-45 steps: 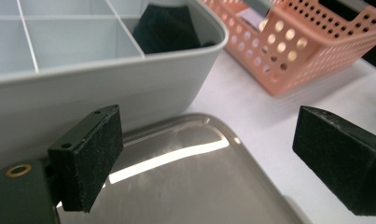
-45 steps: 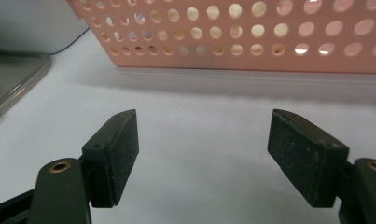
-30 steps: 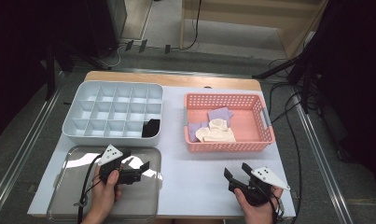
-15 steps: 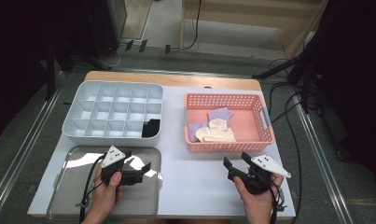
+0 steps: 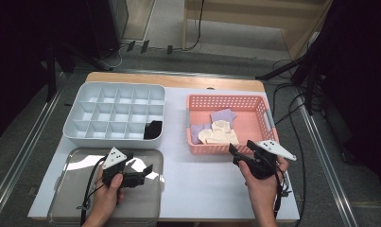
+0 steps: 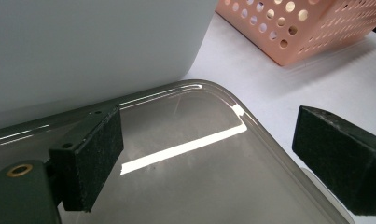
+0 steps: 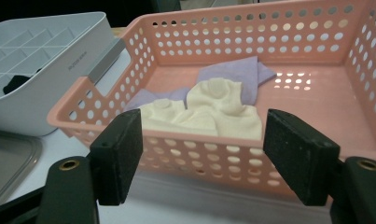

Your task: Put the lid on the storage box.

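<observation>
From above: white table point(image 5: 197, 189) with a wooden far edge, grey floor around it, cables and dark stands to the right, metal rails along both sides. On the table, a white compartment tray point(image 5: 115, 113) at left with something black point(image 5: 153, 129) in its near right cell, a pink basket point(image 5: 228, 124) at right, a clear lid-like tray point(image 5: 74, 208) at the near left.

Seen along the right gripper point(image 7: 202, 161): cream cloth point(image 7: 209, 114) bunched against the basket's near wall, lilac cloth point(image 7: 237, 74) behind and beside it, details too small to make out from above. Seen along the left gripper point(image 6: 206, 161): glossy tray surface with a streak of reflected light, the white tray's wall close behind, a corner of the basket beyond.

Right gripper jaws spread wide, nothing between the pads, just short of the basket's near wall; cream cloth inside, straight ahead between the two jaws. Left gripper jaws also spread, empty, above the clear tray, well apart from the cloths.
</observation>
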